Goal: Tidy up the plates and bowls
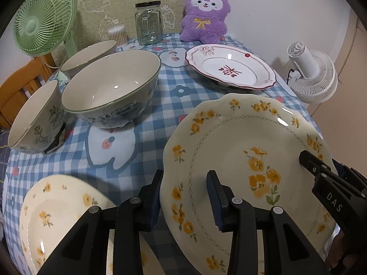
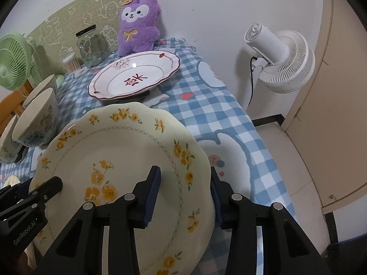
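Fingers first: my left gripper (image 1: pixel 184 197) straddles the left rim of the large yellow-flowered plate (image 1: pixel 247 165), one finger under the edge and one on the plate's face, pinching it. My right gripper (image 2: pixel 184 197) does the same on the opposite rim, one finger on the face and the other behind the edge, also pinching. Each wrist view shows the other gripper's finger reaching in over the far side of the plate.

The plate is tilted up off the desk (image 1: pixel 160 96), its near side raised toward me, held between both grippers above the blue checked cloth.

Just to the left of my left gripper lies a smaller yellow-flowered plate (image 1: pixel 59 208), flat on the cloth. Beyond the held plate sits a white plate with a red rim (image 1: pixel 229 66), apparently propped on something dark underneath. On the left stand three bowls: a large green-rimmed bowl (image 1: pixel 112 87), a smaller bowl (image 1: pixel 36 116) nearer the desk's edge, and a third bowl (image 1: pixel 89 55) behind them, all separate.

I judge the task barely under way: no plates are stacked, no bowls nested. One plate is in hand; placing it, gathering the other two plates and nesting the bowls all remain.

Farther back are a glass jar, a purple plush toy and two fans.
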A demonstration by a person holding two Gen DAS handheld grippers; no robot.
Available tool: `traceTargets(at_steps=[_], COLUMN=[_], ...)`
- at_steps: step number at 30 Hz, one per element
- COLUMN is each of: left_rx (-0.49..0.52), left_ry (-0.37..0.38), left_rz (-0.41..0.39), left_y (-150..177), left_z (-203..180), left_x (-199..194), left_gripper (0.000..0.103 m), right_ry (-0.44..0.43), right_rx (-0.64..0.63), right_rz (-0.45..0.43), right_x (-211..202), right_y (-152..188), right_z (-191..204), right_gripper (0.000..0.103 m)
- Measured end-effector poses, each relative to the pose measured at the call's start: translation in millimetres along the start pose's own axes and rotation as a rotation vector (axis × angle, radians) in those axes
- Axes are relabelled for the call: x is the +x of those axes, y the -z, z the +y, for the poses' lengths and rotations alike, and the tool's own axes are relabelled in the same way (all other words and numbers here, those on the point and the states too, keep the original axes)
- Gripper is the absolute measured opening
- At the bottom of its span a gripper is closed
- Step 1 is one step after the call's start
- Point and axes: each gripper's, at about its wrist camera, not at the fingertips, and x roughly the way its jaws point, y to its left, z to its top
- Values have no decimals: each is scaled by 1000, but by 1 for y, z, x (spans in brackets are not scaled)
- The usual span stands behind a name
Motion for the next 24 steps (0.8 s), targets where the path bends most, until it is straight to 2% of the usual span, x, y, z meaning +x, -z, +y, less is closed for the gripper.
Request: traceTargets(at_steps=[24], left_rx=[-8], left_ry=[-12], left_rz=[21], left_y=[50], left_z=[-23], left_x=[-32], left_gripper=[37], right_ry=[-31], right_rx=[-6], right_rz=[3], right_x=[-33], right_y=[44], right_z=[-28], right_gripper=[44])
